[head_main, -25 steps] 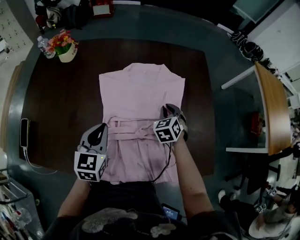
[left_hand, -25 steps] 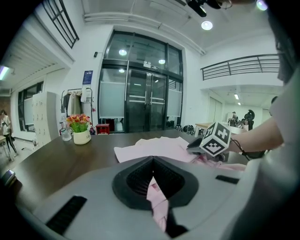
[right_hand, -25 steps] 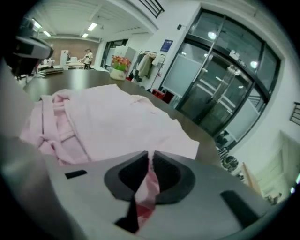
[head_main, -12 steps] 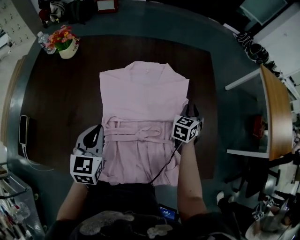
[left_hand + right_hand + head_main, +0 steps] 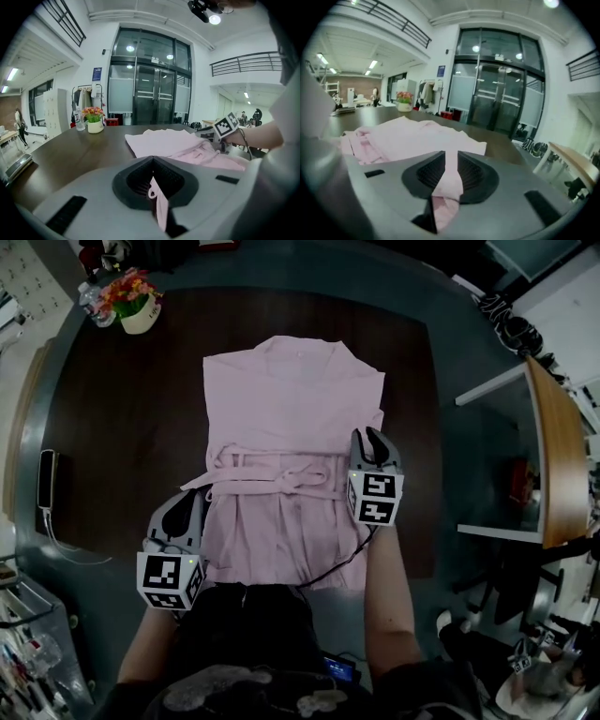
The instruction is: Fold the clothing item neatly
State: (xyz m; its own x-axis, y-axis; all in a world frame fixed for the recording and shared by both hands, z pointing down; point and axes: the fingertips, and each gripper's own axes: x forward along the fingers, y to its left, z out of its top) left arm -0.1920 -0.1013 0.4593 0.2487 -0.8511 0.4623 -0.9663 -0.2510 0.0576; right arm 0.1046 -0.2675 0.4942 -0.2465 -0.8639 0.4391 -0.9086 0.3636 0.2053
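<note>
Grey hand-held grippers [image 5: 194,497] [image 5: 372,435], black-white marker cubes [image 5: 171,580], seemingly dark top [image 5: 234,643]

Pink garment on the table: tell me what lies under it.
The dark table shows on every side of the pink garment, so the cloth lies spread on its top. Anything between cloth and tabletop is covered and cannot be seen.

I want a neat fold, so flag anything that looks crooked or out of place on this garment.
The belt across the waist of the pink garment is bunched at its knot. Its left end sticks out sideways past the garment's edge onto the table. Nothing else stands out.
</note>
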